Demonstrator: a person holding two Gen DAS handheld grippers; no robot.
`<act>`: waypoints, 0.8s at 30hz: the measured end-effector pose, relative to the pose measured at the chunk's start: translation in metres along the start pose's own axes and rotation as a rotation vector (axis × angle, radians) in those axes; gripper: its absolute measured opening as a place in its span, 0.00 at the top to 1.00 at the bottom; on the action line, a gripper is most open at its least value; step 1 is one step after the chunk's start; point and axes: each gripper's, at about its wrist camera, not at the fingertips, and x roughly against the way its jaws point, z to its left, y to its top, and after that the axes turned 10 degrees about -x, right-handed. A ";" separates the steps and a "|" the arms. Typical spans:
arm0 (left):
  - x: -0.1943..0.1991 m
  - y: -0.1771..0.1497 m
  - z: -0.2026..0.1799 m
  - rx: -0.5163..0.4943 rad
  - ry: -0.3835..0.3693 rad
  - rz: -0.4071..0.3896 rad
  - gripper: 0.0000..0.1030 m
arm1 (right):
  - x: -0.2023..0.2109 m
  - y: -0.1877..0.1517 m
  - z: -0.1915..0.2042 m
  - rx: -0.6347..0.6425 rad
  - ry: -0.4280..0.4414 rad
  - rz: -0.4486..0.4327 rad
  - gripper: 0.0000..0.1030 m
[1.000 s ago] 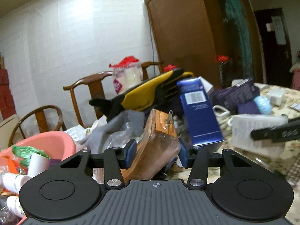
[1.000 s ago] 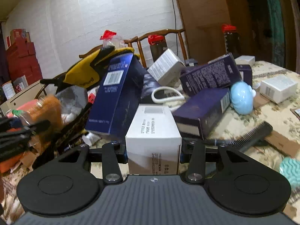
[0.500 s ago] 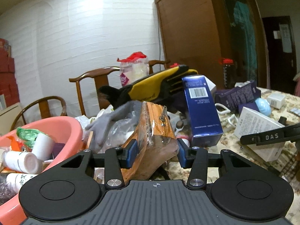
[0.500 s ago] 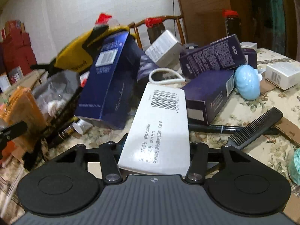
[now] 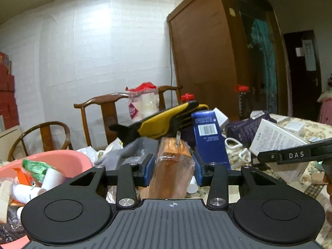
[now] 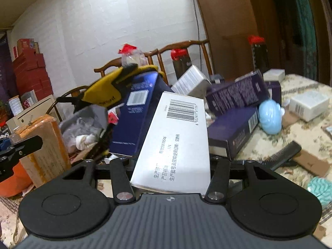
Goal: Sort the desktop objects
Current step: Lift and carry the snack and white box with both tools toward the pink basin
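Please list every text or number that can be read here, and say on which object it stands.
"DAS": on the right gripper.
"20170546": on the white box, among Chinese print.
Digits under its barcode: partly legible only.
Print on the yellow glove and the blue box: too blurred.

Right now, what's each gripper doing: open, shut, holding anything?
Left gripper: shut on the plastic-wrapped orange pouch, jaws just closing further.
Right gripper: shut on the white barcoded box.

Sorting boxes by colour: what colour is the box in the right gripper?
White with black print and a barcode, the box shows best in the right wrist view.
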 end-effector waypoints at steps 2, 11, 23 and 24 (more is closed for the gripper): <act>0.004 0.002 0.001 0.006 -0.003 -0.007 0.64 | 0.004 0.002 0.006 0.011 0.007 -0.008 0.47; 0.005 -0.015 -0.003 -0.030 -0.010 0.073 0.02 | 0.011 -0.001 0.027 0.049 0.033 -0.018 0.47; -0.022 -0.061 -0.005 0.018 -0.063 0.238 0.47 | -0.001 -0.020 0.031 0.051 0.052 0.029 0.46; -0.026 -0.063 -0.003 0.039 -0.099 0.254 0.70 | -0.001 -0.020 0.031 0.050 0.054 0.030 0.46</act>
